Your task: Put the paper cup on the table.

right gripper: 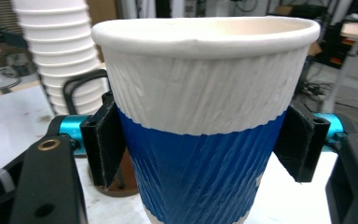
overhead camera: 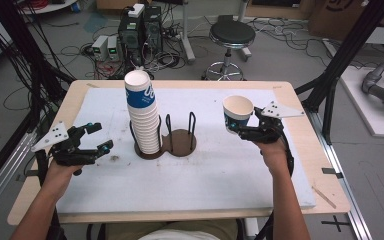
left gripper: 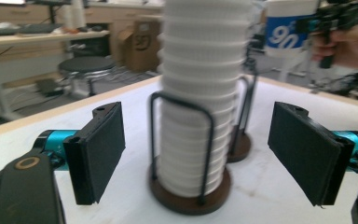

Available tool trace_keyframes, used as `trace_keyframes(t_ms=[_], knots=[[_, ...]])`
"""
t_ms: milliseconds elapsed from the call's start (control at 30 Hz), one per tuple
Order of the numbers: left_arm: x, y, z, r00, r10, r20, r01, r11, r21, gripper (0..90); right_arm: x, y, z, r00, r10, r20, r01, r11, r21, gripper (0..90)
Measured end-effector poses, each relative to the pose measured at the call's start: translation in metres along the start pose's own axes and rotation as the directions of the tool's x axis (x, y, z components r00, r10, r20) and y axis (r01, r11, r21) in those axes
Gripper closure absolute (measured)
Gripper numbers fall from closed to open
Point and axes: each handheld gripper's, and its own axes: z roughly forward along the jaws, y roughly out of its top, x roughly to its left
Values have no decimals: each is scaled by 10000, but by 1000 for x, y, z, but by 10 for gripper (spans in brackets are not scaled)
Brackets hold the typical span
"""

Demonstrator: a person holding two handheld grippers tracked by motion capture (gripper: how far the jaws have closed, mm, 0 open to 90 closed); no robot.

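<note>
A tall stack of white paper cups (overhead camera: 144, 115), topped by a blue-banded one, stands in the left ring of a brown double cup holder (overhead camera: 180, 142) with black wire loops. My left gripper (overhead camera: 99, 137) is open at the left of the table, its pads (left gripper: 100, 149) facing the stack (left gripper: 200, 116) with a gap between. My right gripper (overhead camera: 240, 127) is shut on a single blue-and-white paper cup (overhead camera: 237, 112), held upright above the table right of the holder. Both black pads press the cup's blue band (right gripper: 200, 163). That held cup (left gripper: 286, 28) also appears far off in the left gripper view.
A white mat (overhead camera: 215, 175) covers the wooden table (overhead camera: 325, 165). The holder's right ring (overhead camera: 185, 140) has no cups in it. Beyond the table's far edge stand a black stool (overhead camera: 231, 37) and electronics boxes (overhead camera: 140, 30) with cables on the floor.
</note>
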Motion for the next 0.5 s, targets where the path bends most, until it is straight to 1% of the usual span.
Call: trace_keyframes(t_ms=[67,200,233,333,400,467,500], knots=[[3,-2,2,9997,-62,-219,64,9999,129,186,-2,-4,2,9995,43,309,-44,10000,32,274],[5,-4,4,9979,-215,-612,217,9998,20,185,-8,-18,7,9953,263,928,-280,9995,175,274],[6,-4,4,9973,-277,-686,277,9996,-8,181,-11,-23,10,9928,337,1145,-370,9990,266,274],[8,-5,4,9952,-408,-889,386,9989,-262,181,-17,-32,16,9872,609,1472,-669,9971,359,274],[10,-6,3,9929,-433,-1105,401,9987,-310,181,-23,-39,22,9824,748,1713,-853,9949,543,274],[12,-7,3,9916,-529,-1183,486,9981,-391,180,-28,-46,28,9774,825,1947,-985,9924,742,271],[12,-7,3,9914,-553,-1182,515,9980,-354,181,-30,-50,31,9751,931,2012,-1120,9901,850,271]])
